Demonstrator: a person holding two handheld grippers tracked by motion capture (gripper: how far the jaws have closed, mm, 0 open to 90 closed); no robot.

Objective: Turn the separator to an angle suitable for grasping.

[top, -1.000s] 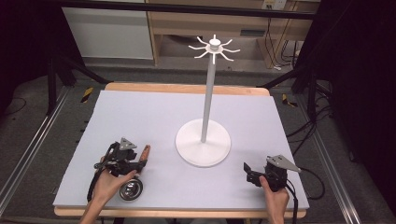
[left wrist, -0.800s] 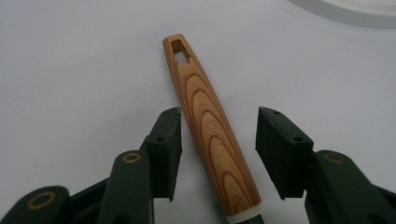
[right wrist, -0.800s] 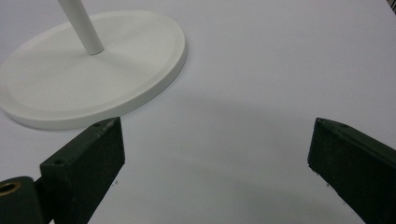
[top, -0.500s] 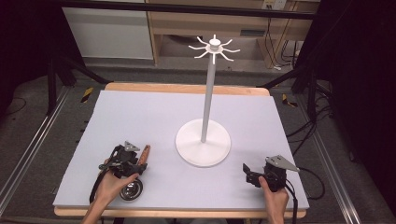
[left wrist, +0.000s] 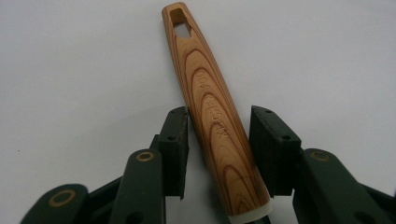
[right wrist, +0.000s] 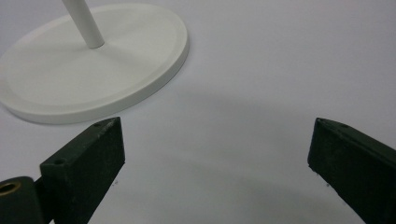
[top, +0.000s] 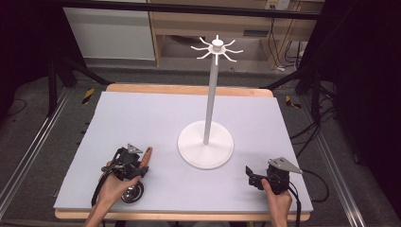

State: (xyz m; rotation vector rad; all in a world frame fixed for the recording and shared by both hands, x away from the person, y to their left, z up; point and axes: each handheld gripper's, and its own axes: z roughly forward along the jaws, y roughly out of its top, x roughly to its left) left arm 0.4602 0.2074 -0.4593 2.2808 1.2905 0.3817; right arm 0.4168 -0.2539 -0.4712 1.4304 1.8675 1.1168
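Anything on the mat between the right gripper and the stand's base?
No. In the right gripper view, bare grey mat runs from the open right gripper to the white base.

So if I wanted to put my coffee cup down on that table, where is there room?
Plenty: the whole far half of the table behind the white stand is bare, and so is the near middle between the two grippers. It is crowded only at the near left, where the left gripper straddles a wooden-handled utensil, and around the right gripper.
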